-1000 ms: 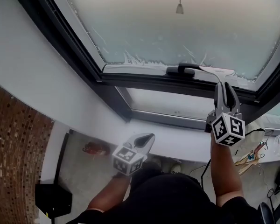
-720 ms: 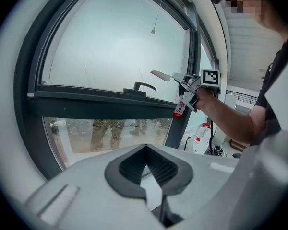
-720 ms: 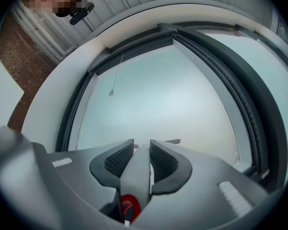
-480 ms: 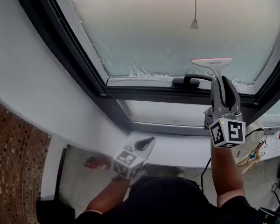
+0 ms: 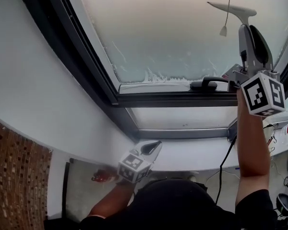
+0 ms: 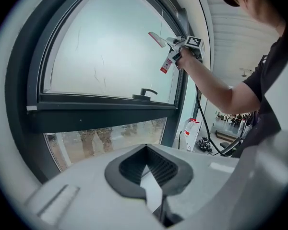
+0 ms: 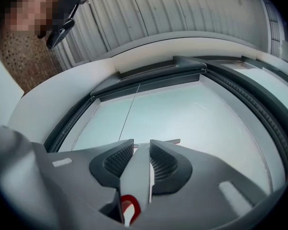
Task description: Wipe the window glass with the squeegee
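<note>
My right gripper (image 5: 251,32) is clamped on the handle of the squeegee (image 5: 233,8), whose blade stands just beyond the jaw tips, high up at the frosted window glass (image 5: 173,37) beside the hanging cord (image 5: 224,30). My left gripper (image 5: 151,146), jaws together on nothing, hangs low over the white sill (image 5: 197,156) below the dark window frame (image 5: 86,66). The squeegee is pale grey with red trim.

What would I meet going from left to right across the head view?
brown tiled wall → left hand-held gripper → window handle → right hand-held gripper, which grips the squeegee. The squeegee's blade reaches back over the handle, so it has no place of its own in the order.
</note>
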A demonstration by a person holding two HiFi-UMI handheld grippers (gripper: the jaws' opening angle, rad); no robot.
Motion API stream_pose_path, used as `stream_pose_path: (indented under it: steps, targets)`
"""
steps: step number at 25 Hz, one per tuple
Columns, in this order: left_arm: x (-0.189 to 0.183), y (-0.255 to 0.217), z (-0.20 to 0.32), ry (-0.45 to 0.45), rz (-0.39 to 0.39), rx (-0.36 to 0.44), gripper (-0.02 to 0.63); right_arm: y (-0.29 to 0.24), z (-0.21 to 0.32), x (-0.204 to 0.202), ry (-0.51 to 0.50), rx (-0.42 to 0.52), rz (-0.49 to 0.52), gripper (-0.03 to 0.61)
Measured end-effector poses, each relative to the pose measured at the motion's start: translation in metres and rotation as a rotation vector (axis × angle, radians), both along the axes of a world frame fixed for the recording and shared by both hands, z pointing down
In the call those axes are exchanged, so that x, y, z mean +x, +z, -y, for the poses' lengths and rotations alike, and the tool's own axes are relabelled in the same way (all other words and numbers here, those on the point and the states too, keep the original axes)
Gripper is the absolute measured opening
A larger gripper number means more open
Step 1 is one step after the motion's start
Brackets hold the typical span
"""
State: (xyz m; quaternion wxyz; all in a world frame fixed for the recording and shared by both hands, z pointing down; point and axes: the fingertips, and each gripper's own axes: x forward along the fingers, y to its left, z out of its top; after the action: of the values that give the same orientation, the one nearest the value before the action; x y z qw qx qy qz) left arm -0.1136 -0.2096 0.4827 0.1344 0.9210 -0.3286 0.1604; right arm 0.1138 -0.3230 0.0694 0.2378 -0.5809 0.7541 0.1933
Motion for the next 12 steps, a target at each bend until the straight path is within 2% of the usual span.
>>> stream_pose_path:
  steps: [4,6,12]
  targets:
    - [-0.014,-0.001,0.004,0.002,-0.014,0.002,0.001,-0.063,0.001,-0.008,-0.017,0.093,0.057,0.129]
    - [-0.019,-0.001,0.007,-0.009,-0.027,0.005,0.001,-0.090,0.003,-0.008,0.013,0.117,0.080,0.129]
    - [-0.020,-0.004,0.008,-0.025,-0.061,0.018,0.001,-0.142,0.008,-0.027,0.132,0.132,0.012,0.129]
